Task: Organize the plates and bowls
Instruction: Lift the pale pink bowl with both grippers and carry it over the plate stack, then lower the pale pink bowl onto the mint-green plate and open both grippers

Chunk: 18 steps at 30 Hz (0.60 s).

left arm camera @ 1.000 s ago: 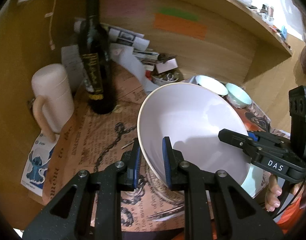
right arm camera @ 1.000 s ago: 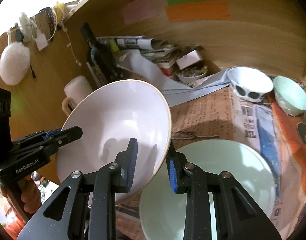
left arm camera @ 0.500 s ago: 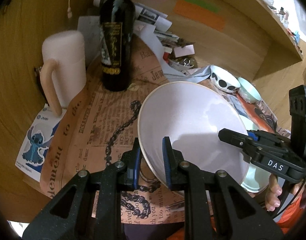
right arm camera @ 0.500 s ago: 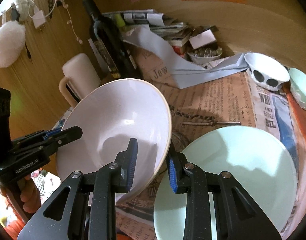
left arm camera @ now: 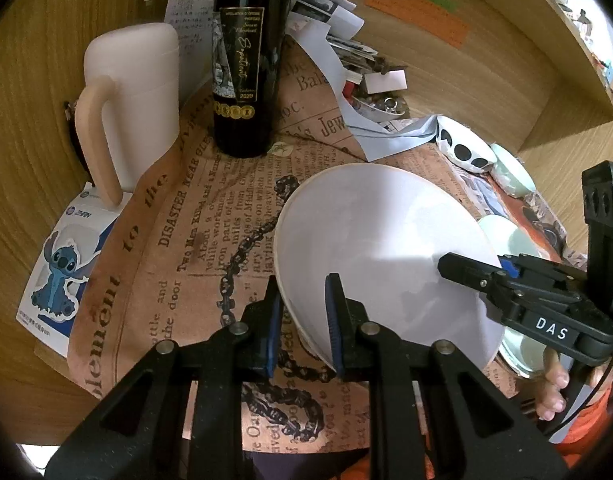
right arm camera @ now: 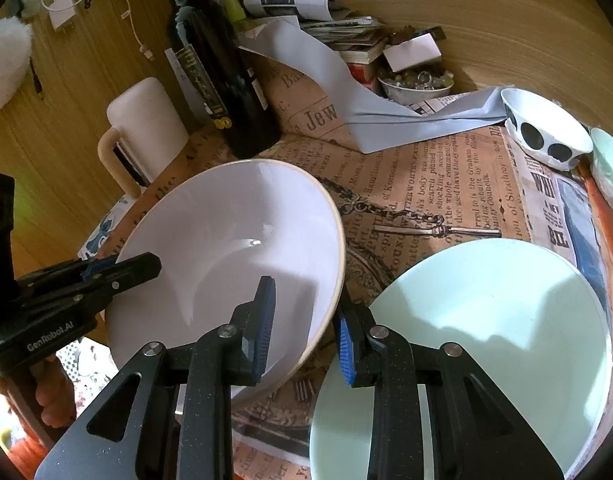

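Observation:
A large white bowl (left arm camera: pixel 386 248) (right arm camera: pixel 234 248) hangs tilted, low over the newspaper-covered table (left arm camera: pixel 210 216), held by both grippers. My left gripper (left arm camera: pixel 302 294) is shut on its left rim, one pad inside and one outside. My right gripper (right arm camera: pixel 306 308) is shut on the opposite rim. Each gripper shows in the other's view, the left gripper (right arm camera: pixel 146 268) and the right gripper (left arm camera: pixel 470 270). A pale green plate (right arm camera: pixel 486 320) (left arm camera: pixel 502 236) lies just right of the bowl. Whether the bowl's base touches the table I cannot tell.
A white bowl with black dots (right arm camera: pixel 546 128) and a small pale green bowl (right arm camera: pixel 608 168) sit at the far right. A dark wine bottle (left arm camera: pixel 246 64) and a pale mug (left arm camera: pixel 138 92) stand at the back left. Papers and a dish of trinkets (right arm camera: pixel 416 84) crowd the wooden back wall.
Both grippers have sunk with the white bowl between them, bringing it closer to the newspaper beside the green plate. Both grips are unchanged.

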### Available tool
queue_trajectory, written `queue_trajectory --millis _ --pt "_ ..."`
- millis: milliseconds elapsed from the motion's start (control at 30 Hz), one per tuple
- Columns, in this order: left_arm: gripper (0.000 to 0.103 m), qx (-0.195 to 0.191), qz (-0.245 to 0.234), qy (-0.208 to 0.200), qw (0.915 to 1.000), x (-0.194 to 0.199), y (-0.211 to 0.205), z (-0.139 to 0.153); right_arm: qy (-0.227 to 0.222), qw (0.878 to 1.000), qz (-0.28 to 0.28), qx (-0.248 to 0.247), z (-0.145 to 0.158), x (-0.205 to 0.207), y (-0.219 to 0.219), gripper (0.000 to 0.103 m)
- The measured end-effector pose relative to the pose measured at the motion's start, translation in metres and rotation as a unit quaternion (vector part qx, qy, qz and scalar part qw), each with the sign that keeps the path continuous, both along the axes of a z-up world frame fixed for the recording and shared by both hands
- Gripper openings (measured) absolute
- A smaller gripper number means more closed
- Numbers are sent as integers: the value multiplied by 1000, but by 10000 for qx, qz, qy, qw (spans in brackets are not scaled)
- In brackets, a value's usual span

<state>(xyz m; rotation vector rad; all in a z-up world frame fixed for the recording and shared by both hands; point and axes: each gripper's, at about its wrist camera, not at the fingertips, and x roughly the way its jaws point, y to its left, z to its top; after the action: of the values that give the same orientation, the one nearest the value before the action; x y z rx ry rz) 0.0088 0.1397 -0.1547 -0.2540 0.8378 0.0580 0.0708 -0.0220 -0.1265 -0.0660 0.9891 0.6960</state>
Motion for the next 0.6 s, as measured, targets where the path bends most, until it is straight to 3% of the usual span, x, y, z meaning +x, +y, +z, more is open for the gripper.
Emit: queue_trajectory --millis 300,433,533,600 --pt "20 2 -21 26 10000 3 0 -2 -45 9999 82 -37 -1 0 1 28" --pt "20 -17 -20 58 10000 4 1 0 114 9998 51 165 2 4 -8 29" --pt "26 186 73 -152 9997 -1 -1 14 -124 9993 -79 356 17 3 -22 31" --pt "39 279 100 -365 9989 -5 -3 28 -438 9979 -204 430 33 0 -34 37"
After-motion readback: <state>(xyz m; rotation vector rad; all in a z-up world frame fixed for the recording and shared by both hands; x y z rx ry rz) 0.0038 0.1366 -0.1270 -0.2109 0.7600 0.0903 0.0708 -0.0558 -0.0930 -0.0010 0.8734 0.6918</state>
